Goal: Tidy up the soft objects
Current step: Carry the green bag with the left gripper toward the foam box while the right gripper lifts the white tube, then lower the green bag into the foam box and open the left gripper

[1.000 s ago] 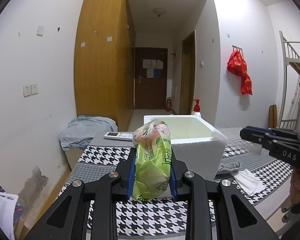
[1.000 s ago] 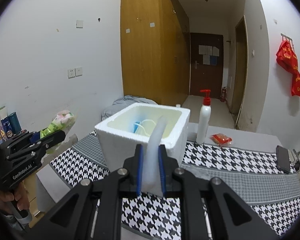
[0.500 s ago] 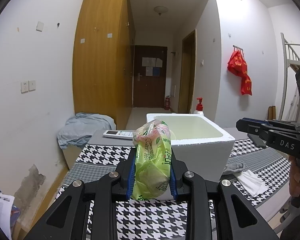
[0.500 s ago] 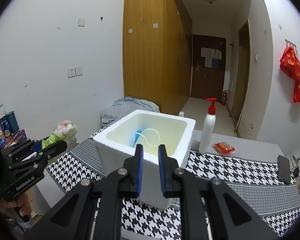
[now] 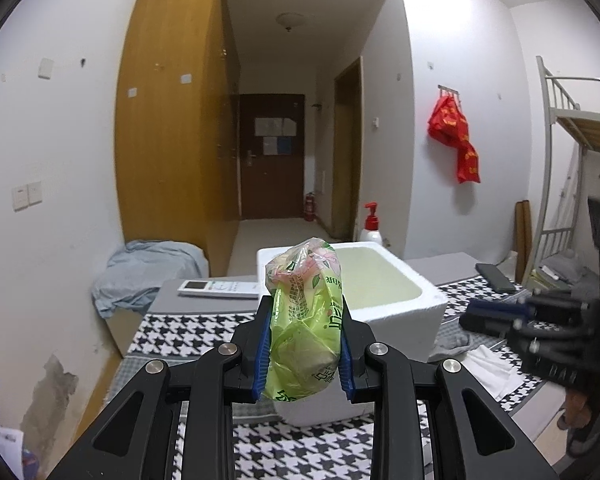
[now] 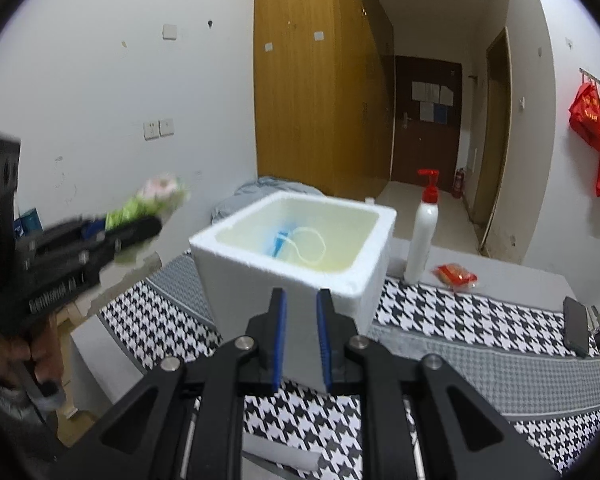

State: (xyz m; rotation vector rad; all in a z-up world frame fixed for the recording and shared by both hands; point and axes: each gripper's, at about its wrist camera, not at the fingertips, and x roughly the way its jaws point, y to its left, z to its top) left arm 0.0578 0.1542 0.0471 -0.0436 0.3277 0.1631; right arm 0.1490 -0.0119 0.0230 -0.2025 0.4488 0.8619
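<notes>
Here my left gripper [image 5: 303, 354] pinches a green plastic packet [image 5: 305, 322] upright between its blue pads, above the houndstooth table [image 5: 172, 336] just short of the white foam box [image 5: 396, 308]. My right gripper [image 6: 301, 338] holds nothing, its fingers parted by a narrow gap before the box's near corner. Inside the box lies something blue with a pale loop, perhaps a mask [image 6: 296, 240]; a pump bottle [image 6: 422, 236] stands beside the box toward the table's far edge.
</notes>
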